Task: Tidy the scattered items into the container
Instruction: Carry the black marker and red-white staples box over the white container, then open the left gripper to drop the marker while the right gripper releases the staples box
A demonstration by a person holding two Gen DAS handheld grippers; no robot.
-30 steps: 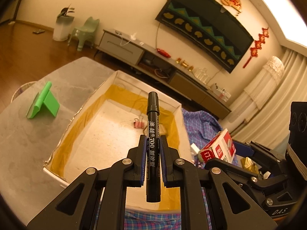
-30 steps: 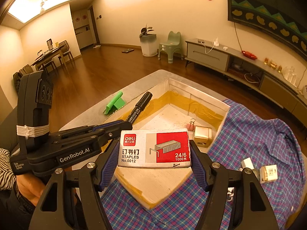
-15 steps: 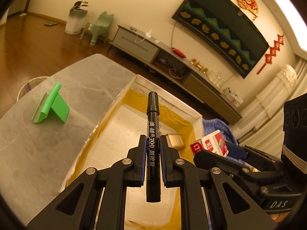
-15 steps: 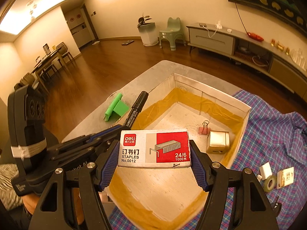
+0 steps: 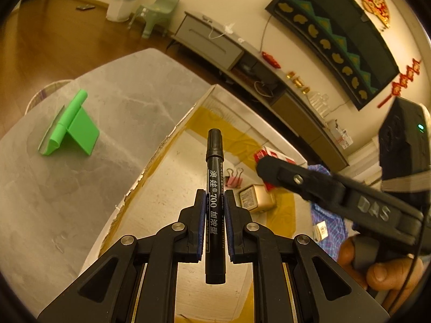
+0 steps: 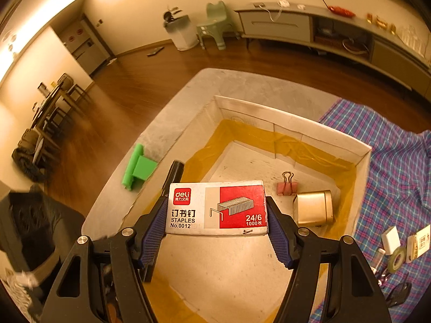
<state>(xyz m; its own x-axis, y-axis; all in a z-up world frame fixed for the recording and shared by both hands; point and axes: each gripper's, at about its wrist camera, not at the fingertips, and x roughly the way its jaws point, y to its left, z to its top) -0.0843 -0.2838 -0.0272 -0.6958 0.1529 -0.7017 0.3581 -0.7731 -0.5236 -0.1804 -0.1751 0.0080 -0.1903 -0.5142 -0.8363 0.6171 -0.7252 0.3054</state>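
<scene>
The left gripper (image 5: 214,210) is clamped on a black marker (image 5: 214,196) standing along its fingers, above the cardboard box (image 6: 293,123); the right gripper (image 6: 216,223) stands wide, its pads pressing both ends of a staples box (image 6: 216,208) over the box floor; inside, near the far right corner, lie a pink binder clip (image 6: 287,187) and a gold tin (image 6: 315,207), just beside each other; the box sits on the table (image 5: 80,188), a green stand (image 5: 71,129) near the left edge.

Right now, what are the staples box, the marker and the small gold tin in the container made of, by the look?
Staples box: thin printed card, matte, scuffed bottom edge. Marker: black plastic, semi-gloss, printed white text. Gold tin: probably metal, with a brushed satin sheen and rounded corners, though gold-finished plastic is possible.
</scene>
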